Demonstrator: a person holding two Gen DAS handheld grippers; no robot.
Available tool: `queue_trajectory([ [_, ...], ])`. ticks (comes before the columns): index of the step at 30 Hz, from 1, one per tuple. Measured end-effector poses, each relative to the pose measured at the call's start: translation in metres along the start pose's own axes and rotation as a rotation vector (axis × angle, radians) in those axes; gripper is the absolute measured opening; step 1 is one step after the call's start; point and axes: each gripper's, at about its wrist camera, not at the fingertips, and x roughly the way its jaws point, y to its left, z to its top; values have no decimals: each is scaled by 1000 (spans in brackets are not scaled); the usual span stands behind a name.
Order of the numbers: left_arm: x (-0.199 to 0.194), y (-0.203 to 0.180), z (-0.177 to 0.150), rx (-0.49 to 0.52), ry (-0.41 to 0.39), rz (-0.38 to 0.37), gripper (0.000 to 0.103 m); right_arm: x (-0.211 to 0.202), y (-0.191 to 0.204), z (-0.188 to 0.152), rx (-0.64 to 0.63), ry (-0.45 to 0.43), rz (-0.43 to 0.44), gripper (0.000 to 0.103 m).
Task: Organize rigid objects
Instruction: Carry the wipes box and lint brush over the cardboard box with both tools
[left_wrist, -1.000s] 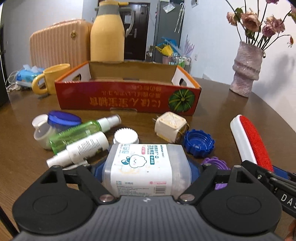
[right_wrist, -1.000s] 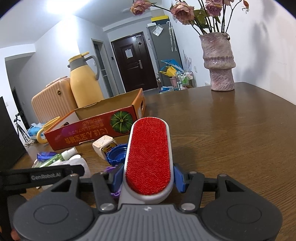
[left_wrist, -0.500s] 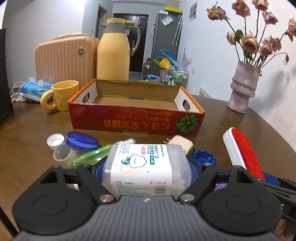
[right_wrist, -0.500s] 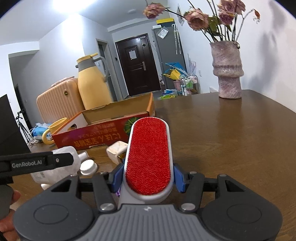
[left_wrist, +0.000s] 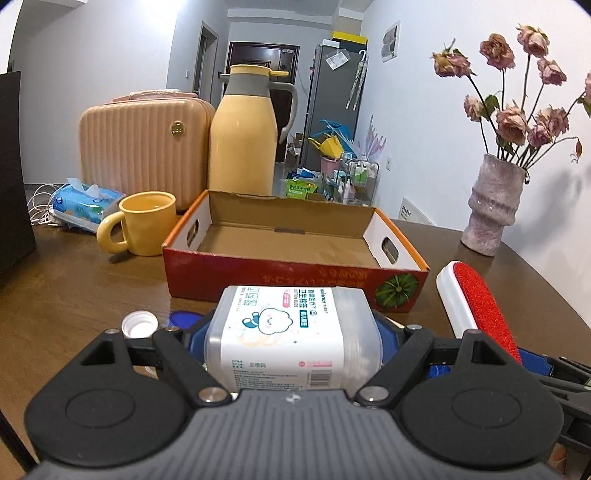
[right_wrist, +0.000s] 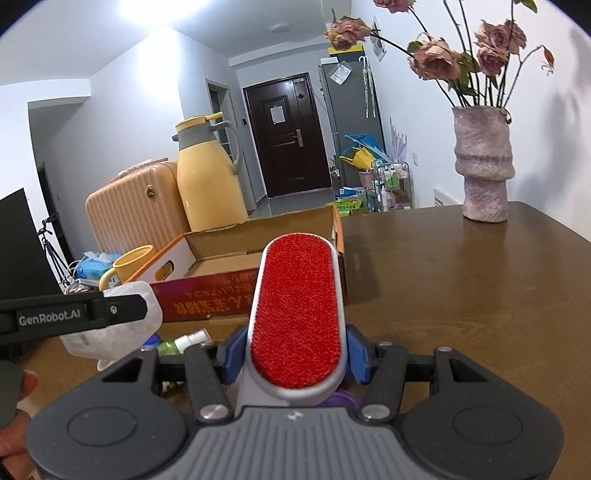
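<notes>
My left gripper (left_wrist: 291, 332) is shut on a clear cotton swab box (left_wrist: 291, 325) with a white label, held above the table in front of the red cardboard tray (left_wrist: 288, 277). My right gripper (right_wrist: 295, 350) is shut on a red lint brush (right_wrist: 297, 310) with a white body, held above the table to the right of the tray (right_wrist: 207, 299). The brush also shows in the left wrist view (left_wrist: 476, 302). The swab box shows at the left of the right wrist view (right_wrist: 110, 332). The tray is open and holds nothing.
A white cap (left_wrist: 139, 324), a blue lid (left_wrist: 184, 318) and a green spray bottle (right_wrist: 181, 341) lie on the table below the grippers. A yellow mug (left_wrist: 142, 223), yellow thermos (left_wrist: 245, 136), suitcase (left_wrist: 144, 147), tissue pack (left_wrist: 86, 201) and flower vase (left_wrist: 493, 206) stand around.
Both grippers have risen with their objects and moved toward the tray. The tray's inside now shows, and the small items on the table have dropped out of sight below.
</notes>
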Motion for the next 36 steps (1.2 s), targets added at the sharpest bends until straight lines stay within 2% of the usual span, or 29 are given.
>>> queue_trajectory([
  [14, 31, 30, 41, -32, -29, -12, 83, 44, 23, 38, 21, -12, 6, 55],
  [22, 55, 45, 69, -85, -52, -7, 83, 74, 31, 60, 56, -20, 26, 55],
  [36, 99, 50, 103, -76, -66, 8, 83, 125, 23, 103, 125, -3, 52, 55],
])
